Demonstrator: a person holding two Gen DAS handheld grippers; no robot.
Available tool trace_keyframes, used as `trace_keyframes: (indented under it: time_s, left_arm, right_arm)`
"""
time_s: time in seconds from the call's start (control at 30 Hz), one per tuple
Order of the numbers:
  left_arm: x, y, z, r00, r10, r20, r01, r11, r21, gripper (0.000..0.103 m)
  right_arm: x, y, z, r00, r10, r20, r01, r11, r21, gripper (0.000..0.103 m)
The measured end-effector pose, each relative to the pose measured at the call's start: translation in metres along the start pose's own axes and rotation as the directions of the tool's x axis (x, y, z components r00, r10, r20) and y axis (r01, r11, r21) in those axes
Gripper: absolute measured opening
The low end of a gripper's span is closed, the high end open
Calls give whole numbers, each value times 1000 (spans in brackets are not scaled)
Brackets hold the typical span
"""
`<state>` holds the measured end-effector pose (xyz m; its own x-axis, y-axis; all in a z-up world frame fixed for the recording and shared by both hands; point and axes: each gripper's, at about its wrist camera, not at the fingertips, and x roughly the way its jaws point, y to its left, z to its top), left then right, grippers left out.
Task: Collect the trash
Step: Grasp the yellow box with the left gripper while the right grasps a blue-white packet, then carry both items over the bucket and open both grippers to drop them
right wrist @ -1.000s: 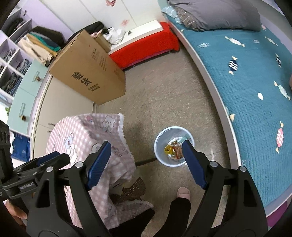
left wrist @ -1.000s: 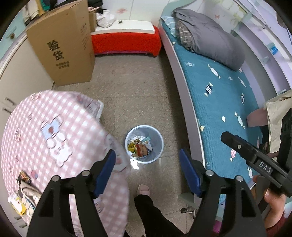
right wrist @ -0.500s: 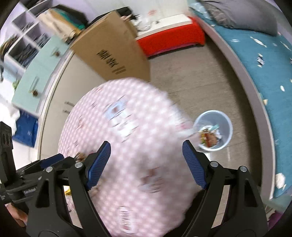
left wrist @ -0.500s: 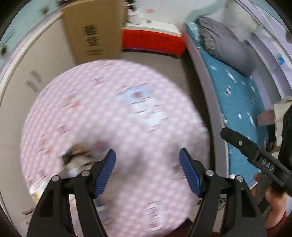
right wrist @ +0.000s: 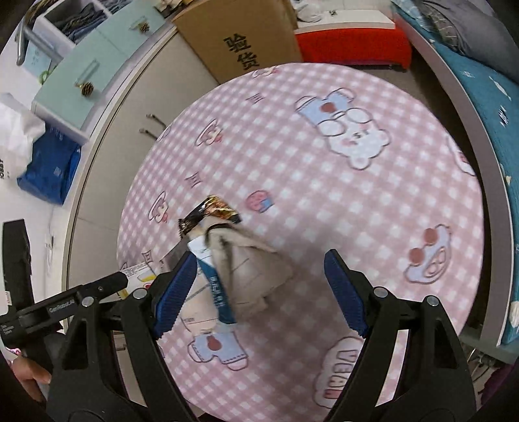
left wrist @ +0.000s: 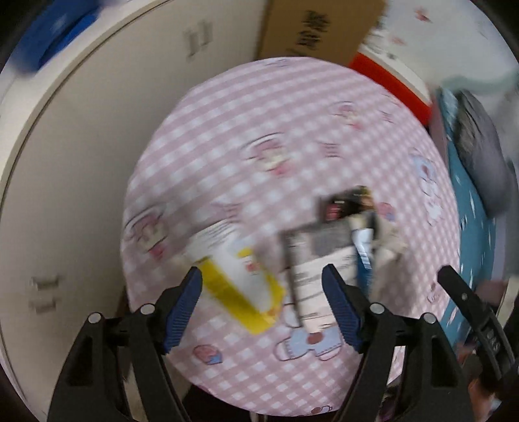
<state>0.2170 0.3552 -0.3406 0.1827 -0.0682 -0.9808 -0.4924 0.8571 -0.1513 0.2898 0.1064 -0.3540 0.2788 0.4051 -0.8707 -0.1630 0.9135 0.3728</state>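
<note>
Both your grippers have swung away from the bin on the floor and now hang over the round table (right wrist: 324, 181) with its pink checked cloth. Your left gripper (left wrist: 262, 300) is opening its jaws, nothing pinched, above a yellow-and-white carton (left wrist: 240, 282). Your right gripper (right wrist: 259, 289) stands wide apart and empty over the crumpled beige paper (right wrist: 249, 266), with a dark foil wrapper (right wrist: 211, 211) just beyond.

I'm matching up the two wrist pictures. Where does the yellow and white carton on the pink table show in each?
Left wrist: the yellow and white carton lies low centre, between the left claw's fingers, blurred.
Right wrist: only its corner peeks out at lower left.
Shared landmark: the cardboard box beyond the table.
</note>
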Motion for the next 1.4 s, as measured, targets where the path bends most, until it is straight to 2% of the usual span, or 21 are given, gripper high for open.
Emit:
trace_keyframes:
  time_s: [0.1,0.2,0.3,0.53,0.73,0.8,0.87,0.97,1.0,1.1,1.17,1.23,1.4]
  left_arm:
    - [10,10,-5,999,6,-40,-7,1000,-23,75]
    - [36,15,-9,992,-7,-127,4,1000,-23,75]
    - [50,20,-11,986,-36,-161,32,999,-28,75]
    - [51,16,1,992,-49,-113,54,997,45,51]
    - [24,8,11,999,-39,-33,42,994,97,45]
    - [15,0,13,999,-36,-9,36,992,124,45]
    - [10,-9,17,999,-34,2,33,988,151,44]
    - [3,-21,13,999,-15,35,8,979,205,44]
    - [-1,-24,12,999,-13,49,2,976,218,44]
    - [-16,-29,9,997,-20,80,1,971,238,44]
    - [-20,-38,10,995,-28,97,3,969,248,44]
    - [-28,-49,11,992,-46,113,16,967,255,44]
    - [-45,-87,10,985,-95,143,47,952,303,44]
  right_arm:
    - [8,10,-2,1000,-6,-12,6,1000,-17,79]
    - [15,14,-4,1000,-13,-22,13,1000,-20,79]
    - [22,14,-3,999,-16,-28,16,1000,-18,79]
    - [39,18,3,999,-35,-35,35,999,-19,79]
    - [38,38,-9,995,-52,-84,45,995,-85,78]
    - [44,47,-21,991,-59,-122,44,991,-124,59]
    - [52,52,-28,988,-51,-145,34,992,-118,45]
    - [67,57,-32,982,-77,-173,50,987,-152,31]
    - [71,56,-32,980,-93,-176,63,984,-169,21]
    - [68,50,-31,982,-64,-179,35,987,-158,14]
    - [59,50,-29,985,-5,-172,-21,989,-149,12]
    - [49,50,-27,986,44,-163,-70,986,-154,11]
    - [19,40,-14,987,116,-114,-130,984,-121,11]
